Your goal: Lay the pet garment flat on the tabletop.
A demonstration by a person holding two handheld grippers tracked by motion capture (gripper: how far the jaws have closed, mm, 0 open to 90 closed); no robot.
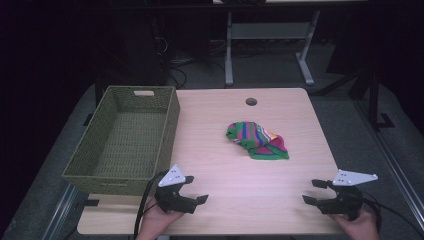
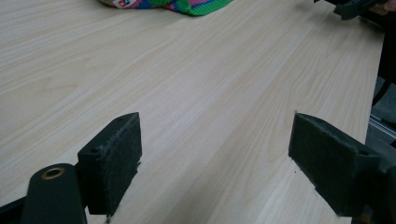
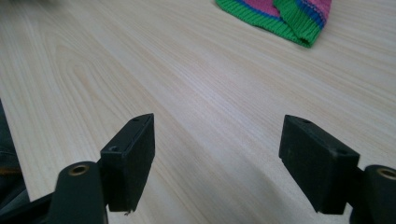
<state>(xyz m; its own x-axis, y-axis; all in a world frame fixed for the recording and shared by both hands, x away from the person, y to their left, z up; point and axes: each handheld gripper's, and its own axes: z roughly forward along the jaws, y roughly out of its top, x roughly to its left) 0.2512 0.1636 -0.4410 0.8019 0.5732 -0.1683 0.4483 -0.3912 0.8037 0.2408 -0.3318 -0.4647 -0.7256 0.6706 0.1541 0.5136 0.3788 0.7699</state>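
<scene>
A striped knit cloth [image 1: 257, 140] in green, pink, blue and orange lies crumpled on the middle of the light wooden table [image 1: 240, 175]. Its edge shows at the top of the left gripper view [image 2: 168, 4] and of the right gripper view [image 3: 280, 14]. My left gripper [image 1: 196, 189] rests near the table's front edge, left of centre, open with nothing between its jaws. My right gripper [image 1: 314, 191] sits near the front right corner, also open and holding nothing. Both are well short of the cloth.
A green woven basket [image 1: 170, 125] with nothing in it stands on the table's left side, just behind the left gripper. A round cable hole [image 1: 251, 102] is near the far edge. Beyond the table are a white desk frame [image 1: 270, 45] and dark floor.
</scene>
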